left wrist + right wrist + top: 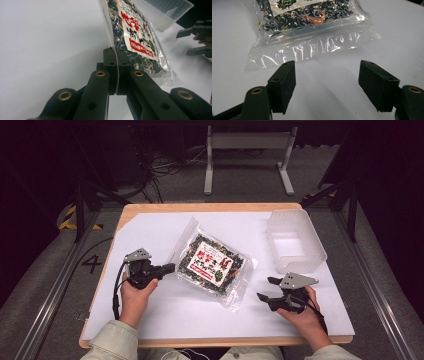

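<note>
A clear plastic bag (213, 262) of dark dried food with a white and red label lies in the middle of the white table sheet. My left gripper (171, 268) is shut on the bag's left edge; in the left gripper view the jaws pinch the clear film (115, 57) with the bag (136, 40) stretching away behind. My right gripper (264, 289) stands open on the sheet just right of the bag's near corner. In the right gripper view its fingers (283, 85) are spread wide, with the bag's clear sealed end (312, 47) a little beyond them.
An empty translucent plastic bin (296, 240) stands at the back right of the table. The white sheet (150, 235) covers a wooden tabletop (200, 207). Beyond the far edge are a metal stand and cables on the floor.
</note>
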Demonstrator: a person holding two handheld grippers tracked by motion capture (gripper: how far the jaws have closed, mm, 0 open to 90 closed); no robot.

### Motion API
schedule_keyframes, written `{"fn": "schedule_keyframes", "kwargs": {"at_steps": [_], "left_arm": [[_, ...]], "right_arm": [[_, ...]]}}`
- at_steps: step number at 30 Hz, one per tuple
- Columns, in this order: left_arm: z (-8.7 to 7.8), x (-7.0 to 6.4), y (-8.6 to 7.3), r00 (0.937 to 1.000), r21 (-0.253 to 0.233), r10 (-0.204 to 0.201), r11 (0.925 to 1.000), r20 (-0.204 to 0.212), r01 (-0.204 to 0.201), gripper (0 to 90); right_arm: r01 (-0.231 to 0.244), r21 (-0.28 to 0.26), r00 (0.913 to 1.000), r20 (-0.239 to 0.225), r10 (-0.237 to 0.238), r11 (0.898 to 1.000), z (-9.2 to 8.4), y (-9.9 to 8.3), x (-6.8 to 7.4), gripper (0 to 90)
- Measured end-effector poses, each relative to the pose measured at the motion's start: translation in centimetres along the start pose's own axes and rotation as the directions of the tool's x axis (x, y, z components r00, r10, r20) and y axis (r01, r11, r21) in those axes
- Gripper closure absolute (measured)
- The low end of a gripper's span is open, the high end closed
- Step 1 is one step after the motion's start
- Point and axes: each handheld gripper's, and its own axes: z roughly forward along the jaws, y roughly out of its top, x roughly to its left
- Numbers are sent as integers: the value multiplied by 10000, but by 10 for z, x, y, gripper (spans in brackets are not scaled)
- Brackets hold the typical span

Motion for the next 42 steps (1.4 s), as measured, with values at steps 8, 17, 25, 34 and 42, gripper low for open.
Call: {"fn": "schedule_keyframes", "kwargs": {"at_steps": [8, 17, 25, 34, 42], "left_arm": [[-26, -22, 19, 9962, -997, 801, 9921, 344, -764, 898], [-48, -41, 33, 9879, -1329, 1517, 9803, 335, -1461, 898], [-65, -60, 47, 9721, -1067, 2343, 9663, -144, -2345, 898], [-71, -71, 61, 9630, -863, 2690, 9592, -144, -2693, 898], [-75, -78, 63, 9586, -776, 2846, 9556, -54, -2841, 897]], "right_arm": [[45, -111, 9999, -115, -47, 9999, -2, 1, 2, 347], [39, -191, 9997, -254, -44, 9998, -4, 3, 3, 370], [-52, -306, 9994, -342, 42, 9995, -5, 4, 4, 372], [-144, -490, 9988, -480, 121, 9987, -7, 8, 5, 385], [-126, -858, 9981, -607, 74, 9962, -13, 16, 6, 387]]}}
